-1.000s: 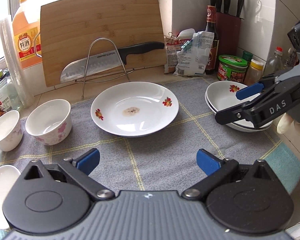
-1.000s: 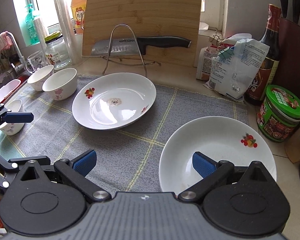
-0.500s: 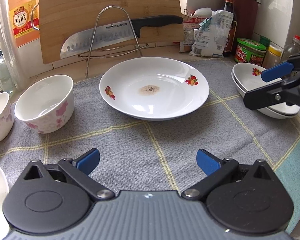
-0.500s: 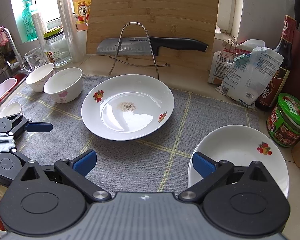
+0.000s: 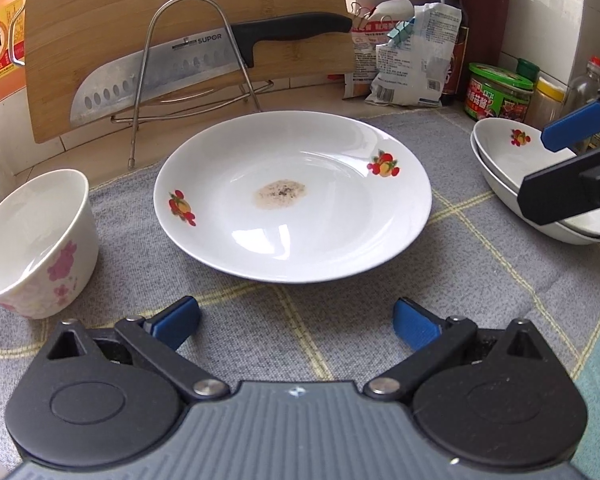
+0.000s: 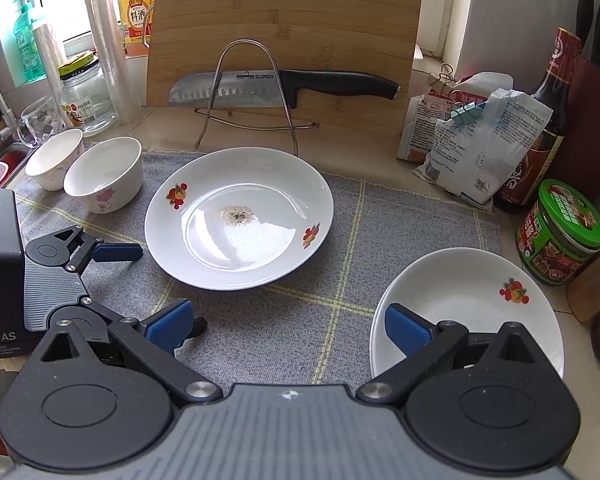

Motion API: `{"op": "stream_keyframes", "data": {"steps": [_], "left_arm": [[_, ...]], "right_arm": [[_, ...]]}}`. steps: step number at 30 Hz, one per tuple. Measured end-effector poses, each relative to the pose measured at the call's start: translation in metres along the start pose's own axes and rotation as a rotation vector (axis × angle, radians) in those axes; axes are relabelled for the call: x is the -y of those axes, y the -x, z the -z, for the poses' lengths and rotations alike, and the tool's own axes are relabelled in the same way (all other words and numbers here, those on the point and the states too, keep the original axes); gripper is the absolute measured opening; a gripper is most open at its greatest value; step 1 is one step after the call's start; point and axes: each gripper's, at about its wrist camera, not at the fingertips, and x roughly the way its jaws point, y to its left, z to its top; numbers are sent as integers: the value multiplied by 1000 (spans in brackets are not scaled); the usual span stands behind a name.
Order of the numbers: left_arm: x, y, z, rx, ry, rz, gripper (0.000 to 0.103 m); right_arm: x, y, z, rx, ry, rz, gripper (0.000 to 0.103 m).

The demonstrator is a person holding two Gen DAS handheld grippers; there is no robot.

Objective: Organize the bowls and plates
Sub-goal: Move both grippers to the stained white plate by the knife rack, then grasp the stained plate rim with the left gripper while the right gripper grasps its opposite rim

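- Your left gripper [image 5: 296,320] hangs just short of the near rim of the plate [image 5: 300,208], jaws wide and empty, with the rim centred between them. The plate sits mid-cloth, a dried speck patch at its middle.
- Your right gripper [image 6: 288,326] is also spread wide and holds nothing; it hovers over the cloth [image 6: 380,216] near the left edge of the stack [image 6: 464,304] of two like plates at the right.
- My reading: the step is to take the loose plate and set it on that stack.
- Come in low so one finger slides under the rim and the other lands on top; the rim slopes, so bite well in before closing.
- Glazed china is slick: close firmly and lift level, or it may tip out.
- Mind the bowl [image 5: 36,240] close on the left, with a second bowl [image 6: 54,158] farther left; don't sweep into either.
- Move the right gripper clear of the stack before you bring the plate across.
- Lower it centred, rims nesting, then let go.
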Motion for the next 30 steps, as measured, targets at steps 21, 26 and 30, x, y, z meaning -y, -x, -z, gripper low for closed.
{"op": "stream_keyframes", "data": {"steps": [21,26,30], "left_arm": [[-3,-12,-7,45,34,-31,103],[-3,-13,-7,46,36,-32,103],[-3,-14,-8,48,35,-32,103]], "right_arm": [[29,-135,-76,-169,84,-226,103],[28,-148,-84,-186,82,-273,103],[25,-155,-87,-191,83,-284,103]]}}
